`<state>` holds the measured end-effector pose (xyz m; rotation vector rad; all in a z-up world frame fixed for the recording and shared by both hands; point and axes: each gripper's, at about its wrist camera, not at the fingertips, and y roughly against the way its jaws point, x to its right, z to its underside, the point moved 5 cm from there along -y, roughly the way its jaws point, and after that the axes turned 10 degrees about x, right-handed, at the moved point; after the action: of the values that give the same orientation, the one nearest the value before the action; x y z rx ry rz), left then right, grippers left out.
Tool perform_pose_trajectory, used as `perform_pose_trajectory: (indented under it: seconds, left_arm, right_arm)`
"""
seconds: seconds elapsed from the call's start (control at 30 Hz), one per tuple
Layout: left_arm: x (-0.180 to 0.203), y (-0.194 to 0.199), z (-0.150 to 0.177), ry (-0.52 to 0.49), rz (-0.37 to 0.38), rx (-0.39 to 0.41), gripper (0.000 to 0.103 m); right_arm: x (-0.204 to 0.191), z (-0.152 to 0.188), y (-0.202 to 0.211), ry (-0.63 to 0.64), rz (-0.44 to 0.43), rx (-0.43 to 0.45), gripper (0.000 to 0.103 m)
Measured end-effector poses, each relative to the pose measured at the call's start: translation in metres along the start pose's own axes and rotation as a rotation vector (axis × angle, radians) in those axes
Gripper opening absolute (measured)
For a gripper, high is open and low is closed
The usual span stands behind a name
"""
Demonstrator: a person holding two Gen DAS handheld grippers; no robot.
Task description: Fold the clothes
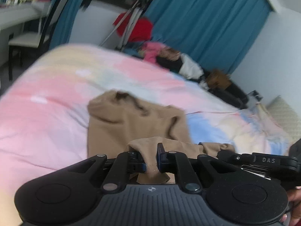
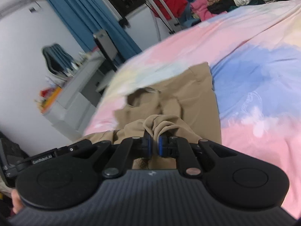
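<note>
A tan top [image 1: 135, 116] lies spread on a bed [image 1: 47, 113] with a pastel pink, blue and yellow cover. Each claw pinches a bunched near edge of it: the left claw [image 1: 151, 159] grips a flat fold, the right claw [image 2: 153, 144] a gathered wad. The knit looks soft, light and limp, likely to sag and crease between grips, so holding it at corners or hems seems best. A heap of clothes [image 1: 169, 60] sits at the bed's far edge.

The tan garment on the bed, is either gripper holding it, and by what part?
Both. The left gripper pinches the tan garment at its near edge; the right gripper clamps a bunched fold of that edge.
</note>
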<state>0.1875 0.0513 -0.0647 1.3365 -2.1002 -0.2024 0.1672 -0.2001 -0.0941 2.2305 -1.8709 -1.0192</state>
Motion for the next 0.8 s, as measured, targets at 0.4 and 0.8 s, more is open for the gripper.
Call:
perform_pose_trajectory:
  seconds: [0.4,0.8]
  left_arm:
    - [-0.038,-0.083,0.026,-0.065,-0.048,-0.079,0.014]
    - [0.025,-0.01,0.027,-0.211,-0.073,0.095,0.096]
  right_arm:
    - [0.024,0.025,-0.083,0.099,0.093,-0.073,0.013]
    - [0.004,0.022,-0.037,0.173,0.125,0.09,0.072]
